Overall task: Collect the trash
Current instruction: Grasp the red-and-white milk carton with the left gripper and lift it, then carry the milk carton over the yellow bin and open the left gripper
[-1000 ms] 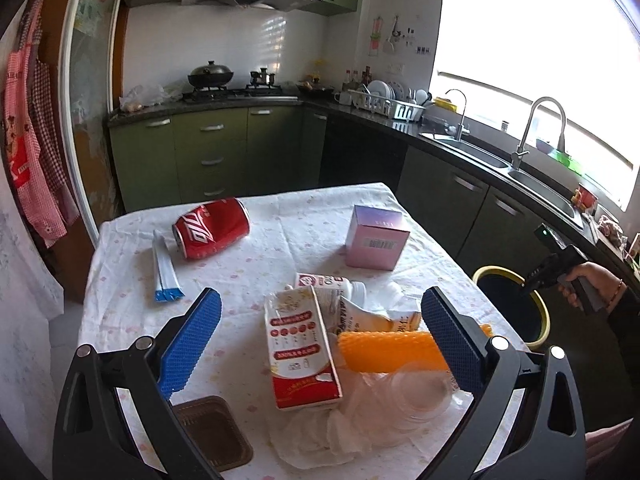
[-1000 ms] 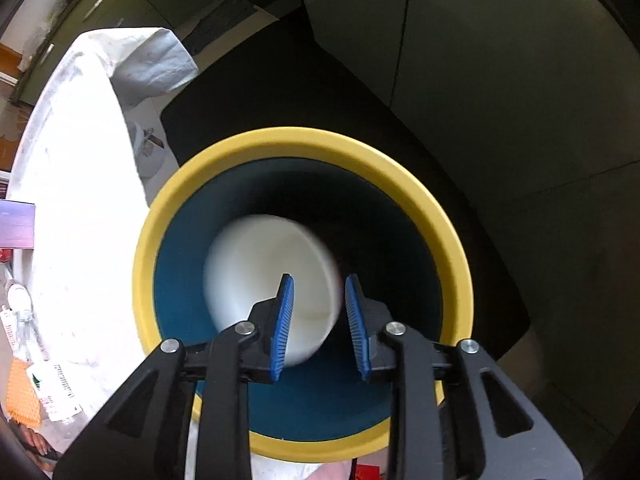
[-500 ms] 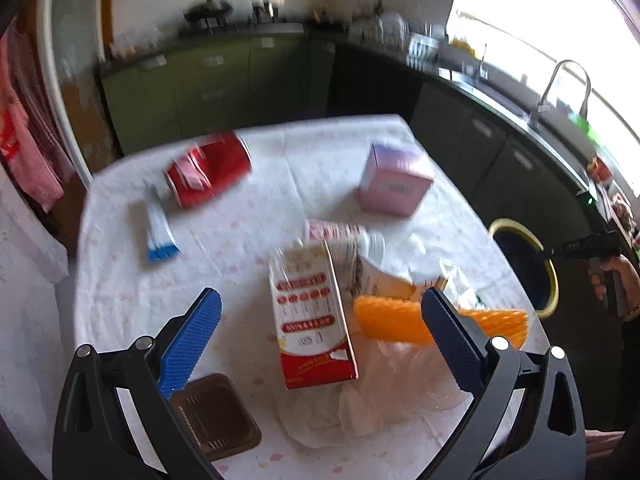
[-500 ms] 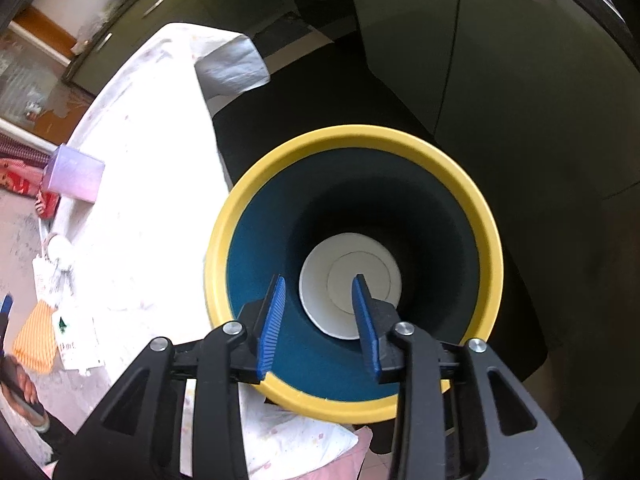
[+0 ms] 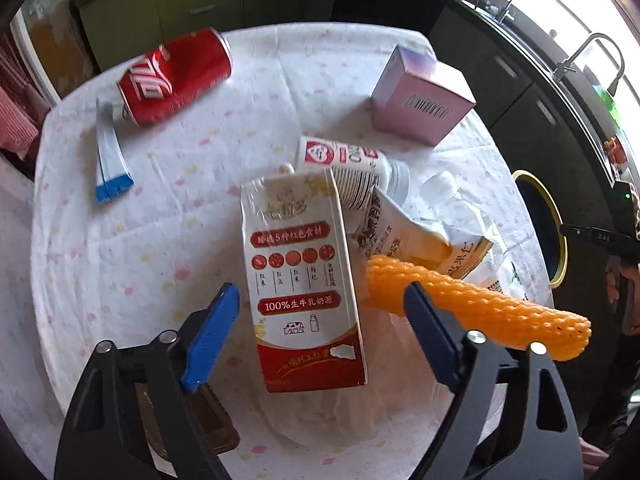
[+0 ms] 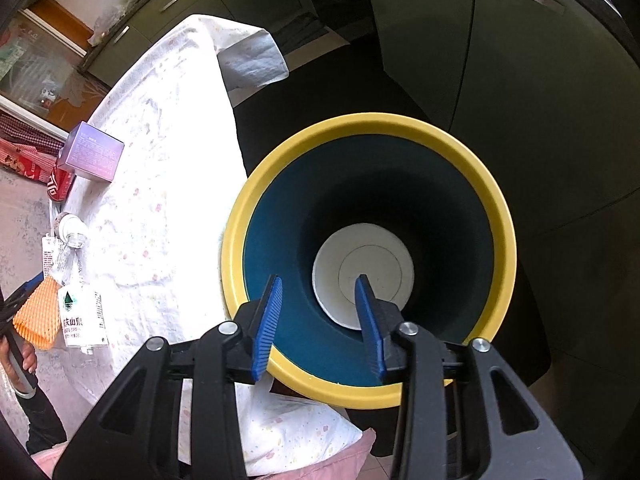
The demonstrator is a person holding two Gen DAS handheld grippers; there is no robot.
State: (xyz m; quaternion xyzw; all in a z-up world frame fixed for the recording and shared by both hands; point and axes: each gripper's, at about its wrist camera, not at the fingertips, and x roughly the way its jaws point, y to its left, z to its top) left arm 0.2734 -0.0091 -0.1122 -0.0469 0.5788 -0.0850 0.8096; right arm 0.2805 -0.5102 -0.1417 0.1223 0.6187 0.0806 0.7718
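A red-and-white milk carton (image 5: 300,288) lies flat on the clothed table (image 5: 200,184), on crumpled white paper (image 5: 320,416). My left gripper (image 5: 320,300) points down over it with the carton between its jaws. The jaws are closing and the blue pads (image 5: 212,332) stand clear of the carton's sides. An orange foam net (image 5: 480,312) lies just behind the right finger. My right gripper (image 6: 319,280) hangs over the yellow-rimmed bin (image 6: 236,240); its jaws are opening with nothing between them. A white round lid or plate (image 6: 372,256) rests on the bin's bottom.
Also on the table are a red cola can (image 5: 176,76), a pink box (image 5: 420,100), a stack of paper cups (image 5: 344,160), a clear bottle (image 5: 460,208), a blue-tipped sachet (image 5: 110,160) and a brown tray (image 5: 216,428). The bin (image 5: 560,232) stands by the table's right edge, near dark cabinets.
My left gripper came down and tipped toward the carton, and its jaws narrowed. The white round piece fell to the bin's bottom. The right jaws spread a little as that gripper drew back.
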